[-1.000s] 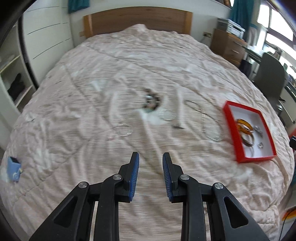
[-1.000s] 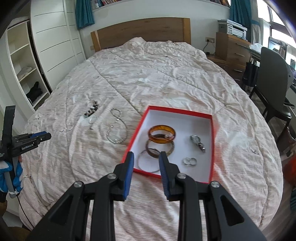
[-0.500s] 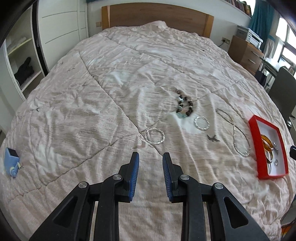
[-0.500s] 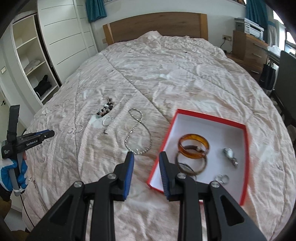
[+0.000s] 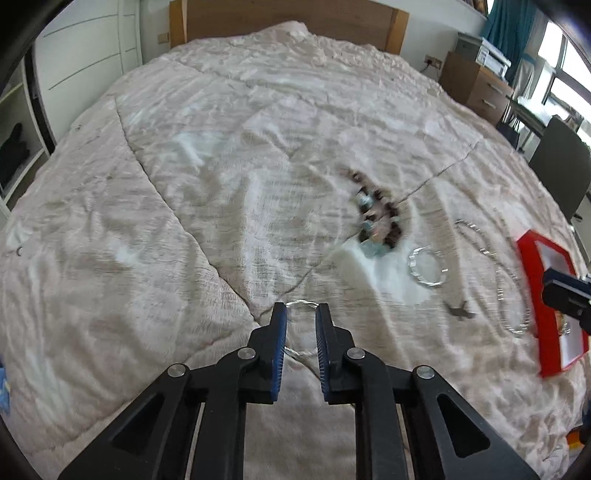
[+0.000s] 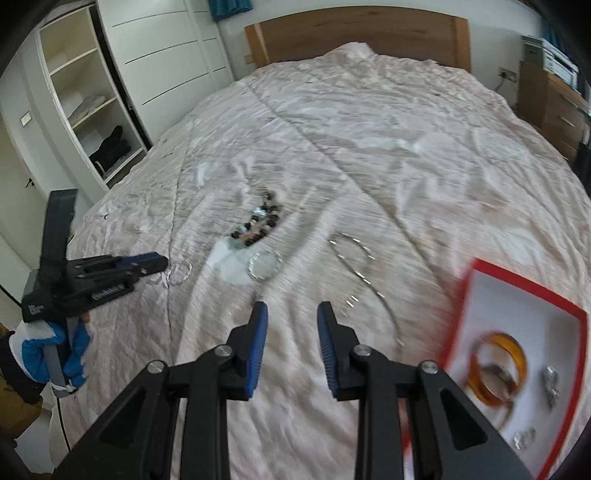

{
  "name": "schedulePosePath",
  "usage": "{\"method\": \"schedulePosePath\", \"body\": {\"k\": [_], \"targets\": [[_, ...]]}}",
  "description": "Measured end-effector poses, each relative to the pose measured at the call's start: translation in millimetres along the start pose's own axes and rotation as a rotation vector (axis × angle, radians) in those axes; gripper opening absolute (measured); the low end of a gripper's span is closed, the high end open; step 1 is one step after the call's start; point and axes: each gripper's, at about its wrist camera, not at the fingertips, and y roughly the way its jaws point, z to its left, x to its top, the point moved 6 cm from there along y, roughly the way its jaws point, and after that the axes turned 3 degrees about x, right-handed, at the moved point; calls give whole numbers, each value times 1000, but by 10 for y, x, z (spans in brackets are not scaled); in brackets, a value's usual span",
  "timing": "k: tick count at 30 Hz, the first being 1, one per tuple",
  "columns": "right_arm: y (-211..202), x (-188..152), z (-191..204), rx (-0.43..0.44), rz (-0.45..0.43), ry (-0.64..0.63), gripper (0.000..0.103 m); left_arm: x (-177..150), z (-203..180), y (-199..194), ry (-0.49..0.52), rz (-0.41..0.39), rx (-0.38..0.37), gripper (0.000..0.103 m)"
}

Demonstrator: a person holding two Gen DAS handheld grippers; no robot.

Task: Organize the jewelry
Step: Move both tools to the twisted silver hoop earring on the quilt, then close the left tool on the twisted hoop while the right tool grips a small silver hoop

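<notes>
My left gripper (image 5: pixel 300 310) is open and low over the bedspread, its fingertips on either side of a thin silver bangle (image 5: pixel 302 305). The same bangle (image 6: pixel 179 273) lies just off its tips (image 6: pixel 162 263) in the right wrist view. My right gripper (image 6: pixel 291 308) is open and empty above the bedspread. Farther off lie a dark beaded bracelet (image 5: pixel 376 218), a second silver bangle (image 5: pixel 427 266), a small dark charm (image 5: pixel 460 311) and a silver chain necklace (image 5: pixel 506 273). A red tray (image 6: pixel 517 295) holds an amber bangle (image 6: pixel 498 365) and small silver pieces.
The pink quilted bedspread (image 5: pixel 184 184) covers a wide bed with a wooden headboard (image 5: pixel 288 14). White wardrobe shelves (image 6: pixel 92 99) stand on the left, a wooden dresser (image 5: pixel 476 85) and a dark chair (image 5: pixel 561 166) on the right.
My left gripper has moved forward and down until its fingers straddle the thin silver bangle. My right gripper has swung left, away from the red tray, and opened wider.
</notes>
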Motion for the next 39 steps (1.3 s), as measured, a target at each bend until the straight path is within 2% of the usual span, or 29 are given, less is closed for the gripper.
{"method": "schedulePosePath", "body": {"k": [4,12,22,24,26,28,39], "targets": [[317,103,71,17,15,-11,27,-82,121,209,-8,34,-4,14],[930,164,90,26,62,-12,27,-193,198,359,-15,43,-77,13],[1310,105,42,3,102,-35,26,-211,157,442,15,38,-104,11],[1304,104,50,-6,104,-44,21,-209,144,424,26,31,-91,9],[1283,105,53,-13,106,-44,9,-188,100,415,43,24,-71,7],[1231,95,55,-19,104,-37,5,-184,66,359,54,13,-56,6],[495,53,184,-20,38,-16,4,-131,-128,-233,70,-37,-46,6]]}}
